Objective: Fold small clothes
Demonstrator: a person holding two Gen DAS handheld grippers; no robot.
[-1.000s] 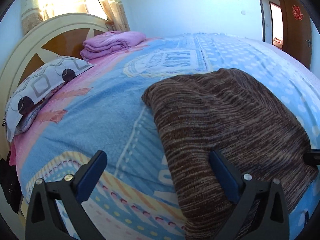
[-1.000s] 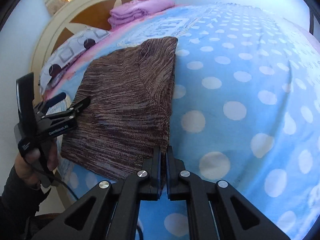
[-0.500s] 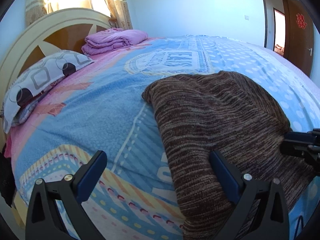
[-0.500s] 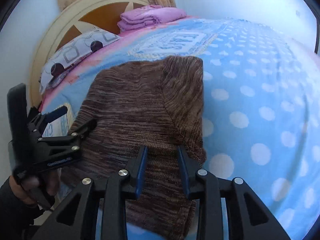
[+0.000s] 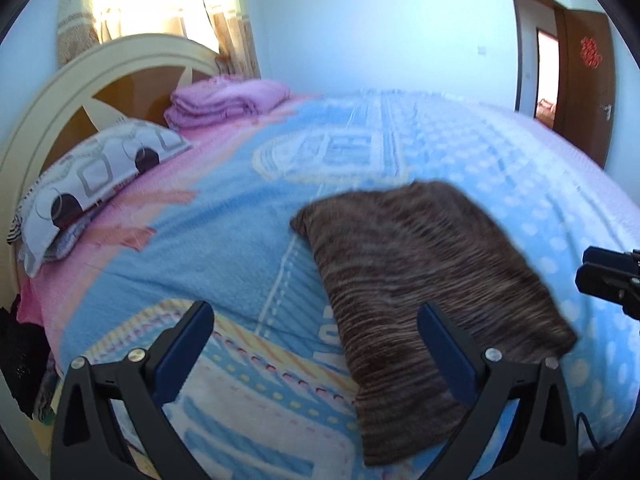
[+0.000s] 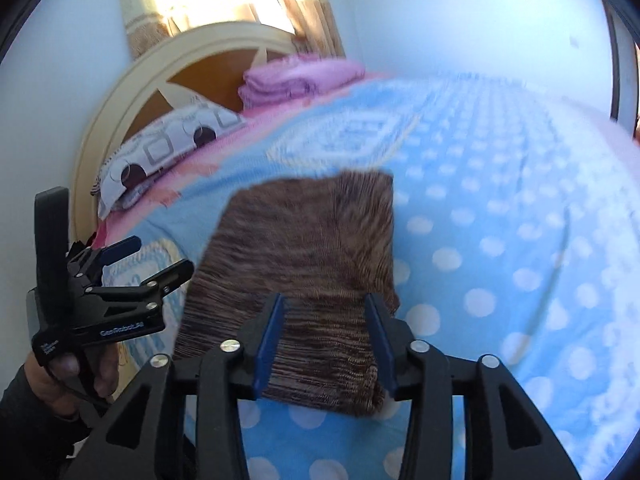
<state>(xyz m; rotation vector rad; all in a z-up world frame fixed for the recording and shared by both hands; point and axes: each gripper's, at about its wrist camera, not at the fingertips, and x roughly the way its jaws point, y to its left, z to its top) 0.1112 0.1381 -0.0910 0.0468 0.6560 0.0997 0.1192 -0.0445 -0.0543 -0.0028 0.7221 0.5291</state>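
A brown striped knit garment (image 5: 424,264) lies folded flat on the blue patterned bedspread (image 5: 224,248); it also shows in the right wrist view (image 6: 312,264). My left gripper (image 5: 316,344) is open and empty, raised above the garment's near left edge. It shows at the left of the right wrist view (image 6: 148,256). My right gripper (image 6: 324,332) is open and empty, raised above the garment's near edge. Its tip shows at the right edge of the left wrist view (image 5: 608,280).
A patterned pillow (image 5: 92,176) and a folded pink blanket (image 5: 228,100) lie by the cream headboard (image 5: 52,100). A wooden door (image 5: 588,80) stands open at the far right. The bedspread's dotted part (image 6: 520,240) spreads to the right.
My right gripper opened and let go of the garment's edge, then lifted back. Both grippers rose away from the bed. The garment lies flat.
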